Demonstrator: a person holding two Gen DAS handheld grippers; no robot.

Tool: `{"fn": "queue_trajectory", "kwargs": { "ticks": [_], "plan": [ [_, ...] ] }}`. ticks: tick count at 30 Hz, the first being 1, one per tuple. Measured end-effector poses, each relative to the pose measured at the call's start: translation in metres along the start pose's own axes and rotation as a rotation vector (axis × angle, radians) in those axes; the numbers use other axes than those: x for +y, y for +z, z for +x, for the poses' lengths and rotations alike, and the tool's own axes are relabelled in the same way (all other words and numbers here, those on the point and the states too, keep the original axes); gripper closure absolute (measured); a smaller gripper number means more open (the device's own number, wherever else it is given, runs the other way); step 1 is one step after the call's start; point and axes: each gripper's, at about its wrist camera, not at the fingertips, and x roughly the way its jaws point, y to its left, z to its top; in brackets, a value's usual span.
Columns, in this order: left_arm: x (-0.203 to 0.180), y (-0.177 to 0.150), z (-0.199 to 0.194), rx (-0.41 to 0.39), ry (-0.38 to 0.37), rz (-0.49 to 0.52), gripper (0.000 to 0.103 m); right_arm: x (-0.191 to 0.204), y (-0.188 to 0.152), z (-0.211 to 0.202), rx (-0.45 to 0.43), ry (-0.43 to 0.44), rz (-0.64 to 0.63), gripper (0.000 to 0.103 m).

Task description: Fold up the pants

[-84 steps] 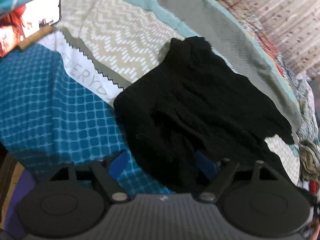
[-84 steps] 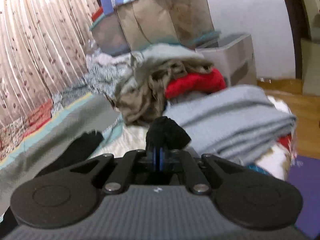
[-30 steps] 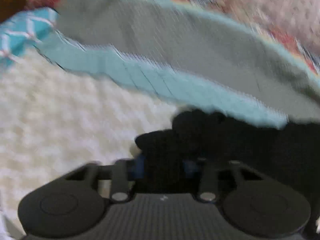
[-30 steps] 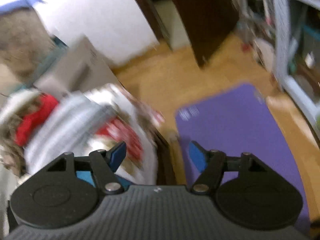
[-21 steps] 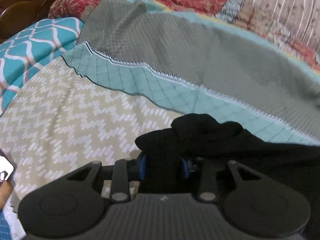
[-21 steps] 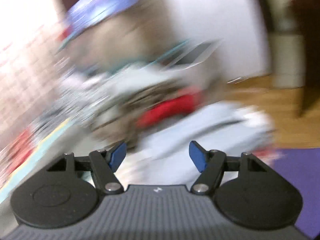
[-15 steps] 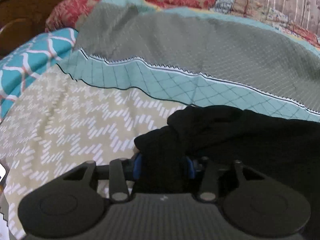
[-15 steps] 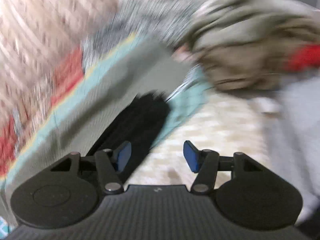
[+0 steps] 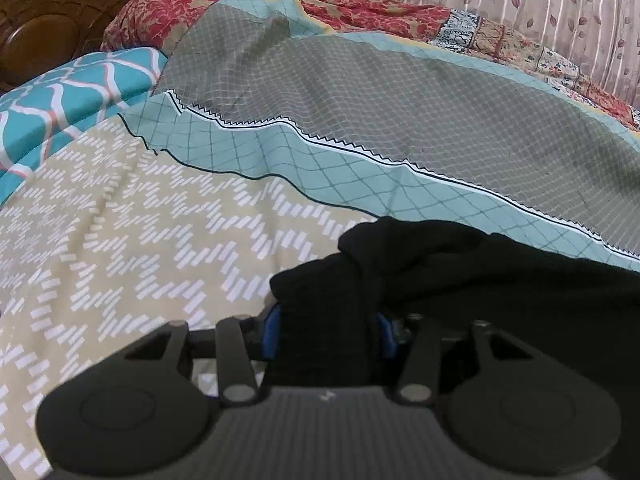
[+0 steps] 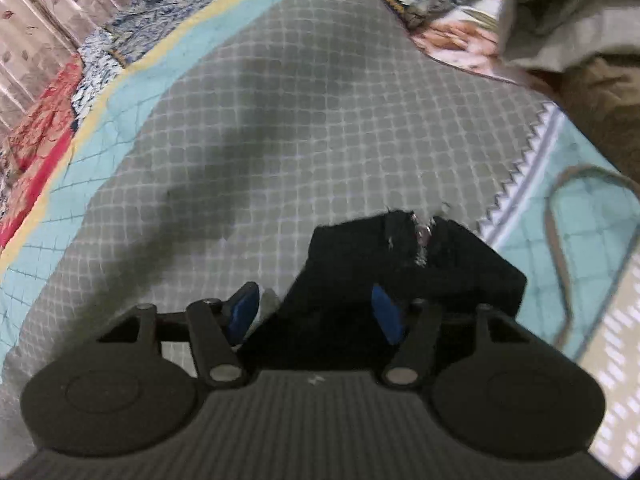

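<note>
Black pants [image 9: 460, 276] lie on the patchwork bedspread [image 9: 160, 240], and your left gripper [image 9: 324, 336] has its blue fingers [image 9: 270, 336] drawn in tight on a bunched end of the cloth, which fills the gap between them. From that grip the garment runs off to your right, along the teal grid band [image 9: 360, 184] of the bedspread, so its long axis lies across the left camera's view. Your right gripper [image 10: 316, 312] sits over another end of the pants [image 10: 412, 264] with its fingers [image 10: 244, 308] spread wide; the cloth lies between them, nearer the right-hand pad, but nothing is pinched. That end rests on the grey checked panel [image 10: 300, 120], close to the zigzag border [image 10: 516, 176]. The next move appears to turn on closing your right fingers on this end, so both ends can be carried together. A heap of beige cloth [image 10: 568, 20] sits toward the far right corner of the bed.
</note>
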Motion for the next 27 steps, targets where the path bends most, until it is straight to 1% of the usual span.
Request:
{"fn": "queue_trajectory", "kwargs": {
  "ticks": [1, 2, 4, 8, 10, 11, 13, 14, 16, 19, 21, 23, 25, 27],
  "plan": [
    [-0.001, 0.000, 0.000, -0.001, 0.002, 0.000, 0.057, 0.004, -0.001, 0.002, 0.003, -0.015, -0.052, 0.094],
    [-0.001, 0.000, 0.001, -0.001, 0.003, 0.001, 0.057, 0.002, -0.003, 0.000, 0.012, 0.005, -0.081, 0.094],
    [0.000, 0.000, 0.001, -0.002, 0.002, 0.001, 0.057, -0.009, -0.002, -0.012, -0.023, 0.050, -0.074, 0.095],
    [-0.003, 0.003, 0.001, 0.002, 0.006, 0.012, 0.058, -0.034, 0.001, -0.047, -0.072, 0.132, -0.003, 0.095],
    [-0.007, 0.009, -0.003, 0.006, 0.009, 0.053, 0.066, -0.045, 0.000, -0.068, -0.088, 0.164, 0.027, 0.095],
    [-0.011, 0.013, -0.011, -0.012, 0.005, 0.085, 0.068, -0.050, -0.002, -0.080, -0.091, 0.181, 0.053, 0.096],
    [-0.013, 0.019, -0.036, -0.083, -0.011, 0.113, 0.069, -0.062, -0.002, -0.103, -0.093, 0.220, 0.099, 0.096],
    [-0.009, 0.024, -0.054, -0.116, -0.040, 0.097, 0.069, -0.067, -0.002, -0.116, -0.098, 0.243, 0.120, 0.096],
    [-0.001, 0.029, -0.085, -0.158, -0.085, 0.060, 0.069, -0.081, -0.003, -0.142, -0.110, 0.287, 0.149, 0.096],
    [0.008, 0.025, -0.128, -0.218, -0.116, 0.060, 0.069, -0.109, -0.013, -0.184, -0.141, 0.341, 0.182, 0.096],
    [0.017, 0.016, -0.151, -0.232, -0.141, 0.055, 0.069, -0.135, -0.024, -0.211, -0.158, 0.370, 0.203, 0.096],
    [0.030, 0.004, -0.171, -0.228, -0.169, 0.042, 0.069, -0.162, -0.040, -0.237, -0.176, 0.391, 0.229, 0.096],
    [0.045, -0.011, -0.191, -0.219, -0.192, 0.029, 0.069, -0.197, -0.056, -0.262, -0.191, 0.420, 0.259, 0.096],
    [0.060, -0.026, -0.209, -0.214, -0.217, 0.019, 0.069, -0.237, -0.079, -0.287, -0.210, 0.447, 0.304, 0.096]
  ]
}}
